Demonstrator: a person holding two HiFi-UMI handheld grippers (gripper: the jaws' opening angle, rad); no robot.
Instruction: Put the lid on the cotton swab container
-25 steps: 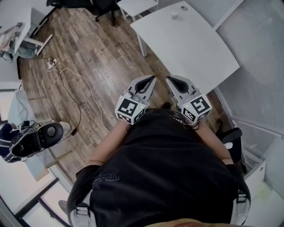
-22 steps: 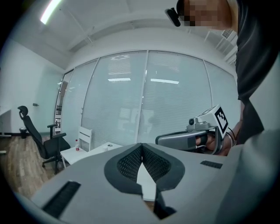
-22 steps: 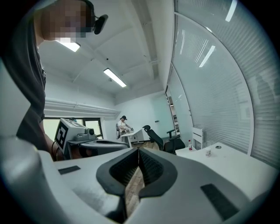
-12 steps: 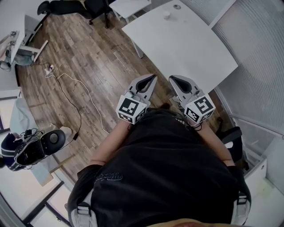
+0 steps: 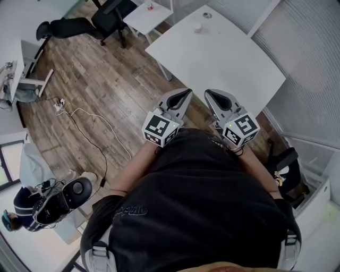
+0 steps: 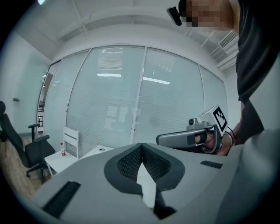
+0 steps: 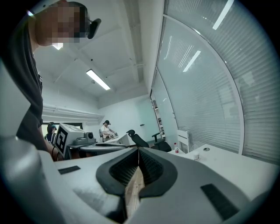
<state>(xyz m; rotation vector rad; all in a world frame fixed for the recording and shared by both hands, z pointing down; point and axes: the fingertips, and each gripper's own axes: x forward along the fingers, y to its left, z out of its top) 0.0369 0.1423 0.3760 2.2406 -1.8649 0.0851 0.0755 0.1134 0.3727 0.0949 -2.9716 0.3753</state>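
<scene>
left claw: pressed together, empty, same as a second ago | right claw: likewise pressed together, empty | small white cotton swab container: far end of white counter, round lid near it, apart — both lower in head view than before

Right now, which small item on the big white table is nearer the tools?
The upright white container; the flat round lid lies beyond it, farther away.

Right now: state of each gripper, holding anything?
left gripper: closed, nothing between the jaws.
right gripper: closed, nothing between the jaws.
</scene>
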